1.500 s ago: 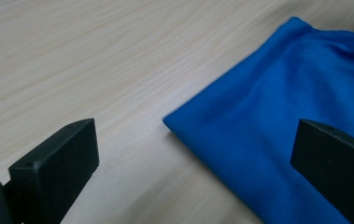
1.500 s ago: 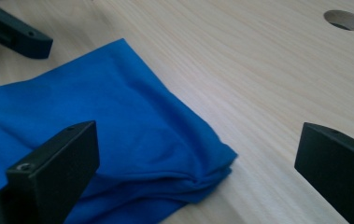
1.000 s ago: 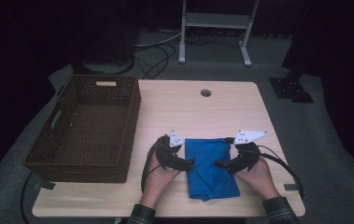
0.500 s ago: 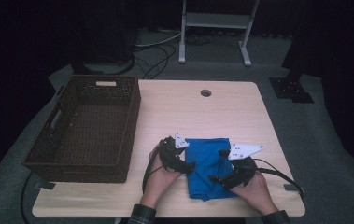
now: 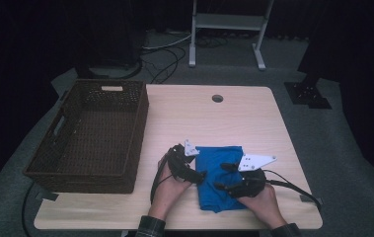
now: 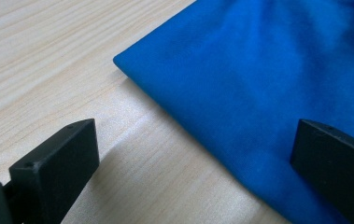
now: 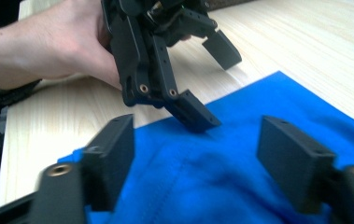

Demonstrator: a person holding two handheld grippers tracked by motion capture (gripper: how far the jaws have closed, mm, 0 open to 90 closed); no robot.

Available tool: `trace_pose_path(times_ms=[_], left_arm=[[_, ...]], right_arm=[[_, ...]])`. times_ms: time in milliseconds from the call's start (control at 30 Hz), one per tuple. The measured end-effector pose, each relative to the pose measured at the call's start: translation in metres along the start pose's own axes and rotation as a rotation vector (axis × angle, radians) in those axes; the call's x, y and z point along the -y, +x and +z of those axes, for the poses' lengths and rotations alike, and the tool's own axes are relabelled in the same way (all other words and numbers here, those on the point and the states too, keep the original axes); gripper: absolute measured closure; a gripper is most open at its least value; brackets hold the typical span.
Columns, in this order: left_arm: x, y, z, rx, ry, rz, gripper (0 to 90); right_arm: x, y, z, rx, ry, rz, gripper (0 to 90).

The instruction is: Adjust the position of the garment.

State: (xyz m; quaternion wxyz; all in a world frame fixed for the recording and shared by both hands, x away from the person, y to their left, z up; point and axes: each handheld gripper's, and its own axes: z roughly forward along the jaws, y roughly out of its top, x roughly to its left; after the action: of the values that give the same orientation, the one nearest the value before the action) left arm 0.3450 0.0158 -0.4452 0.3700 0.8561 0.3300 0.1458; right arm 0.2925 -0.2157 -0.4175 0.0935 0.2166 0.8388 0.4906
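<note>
- Lying near the table's (image 5: 253, 118) front edge in the high view: a folded blue cloth (image 5: 219, 173), well right of the brown wicker basket (image 5: 91, 133).
- High view: left gripper (image 5: 190, 170) sits at the cloth's left edge, right gripper (image 5: 224, 177) over its right half, pointing left; a hand behind each.
- Left gripper view: jaws spread wide, released, nothing pinched. One jaw hangs over bare wood, the other over the blue cloth (image 6: 268, 93); the cloth's edge and a corner lie between them.
- Right gripper view: right gripper (image 7: 195, 158) jaws have just been closing but a clear gap remains; the blue cloth (image 7: 240, 186) lies beneath and between them, pads not pressing it.
- Same view: left gripper (image 7: 209, 84) ahead, one jaw tip down at the cloth's edge, the other above the wood, the person's hand (image 7: 48, 46) around its body.
</note>
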Motion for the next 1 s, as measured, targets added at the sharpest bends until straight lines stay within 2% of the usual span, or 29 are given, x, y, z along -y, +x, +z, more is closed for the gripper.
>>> trace_pose_path(times_ms=[67,133,200,267,333,500,700,833,1000], left_arm=[[0.000,0.000,0.000,-0.001,0.000,0.000,0.6],[0.000,0.000,0.000,0.000,0.001,0.000,0.6],[0.000,0.000,0.000,0.001,0.001,-0.001,0.6],[0.000,0.000,0.000,0.001,0.000,-0.003,0.6],[0.000,0.000,0.000,0.001,0.001,-0.005,0.6],[0.000,0.000,0.000,0.001,0.002,-0.005,0.6],[0.000,0.000,0.000,0.002,0.001,-0.007,0.6],[0.000,0.001,0.000,0.003,0.002,-0.008,0.6],[0.000,0.001,0.000,0.003,0.002,-0.008,0.6]], right_arm=[[0.001,0.001,0.003,0.000,0.010,0.000,41.6],[0.000,0.004,0.007,0.021,0.052,-0.034,46.3],[-0.001,0.008,0.012,0.017,0.071,-0.066,50.9],[0.000,0.009,0.018,0.007,0.083,-0.064,58.4],[0.002,0.007,0.019,0.019,0.107,-0.065,63.0],[0.004,0.005,0.024,0.002,0.140,-0.063,67.4],[0.006,0.004,0.027,-0.001,0.169,-0.078,88.2],[0.004,0.006,0.018,0.015,0.159,-0.082,88.7],[0.007,0.014,0.002,0.057,0.186,-0.113,88.7]])
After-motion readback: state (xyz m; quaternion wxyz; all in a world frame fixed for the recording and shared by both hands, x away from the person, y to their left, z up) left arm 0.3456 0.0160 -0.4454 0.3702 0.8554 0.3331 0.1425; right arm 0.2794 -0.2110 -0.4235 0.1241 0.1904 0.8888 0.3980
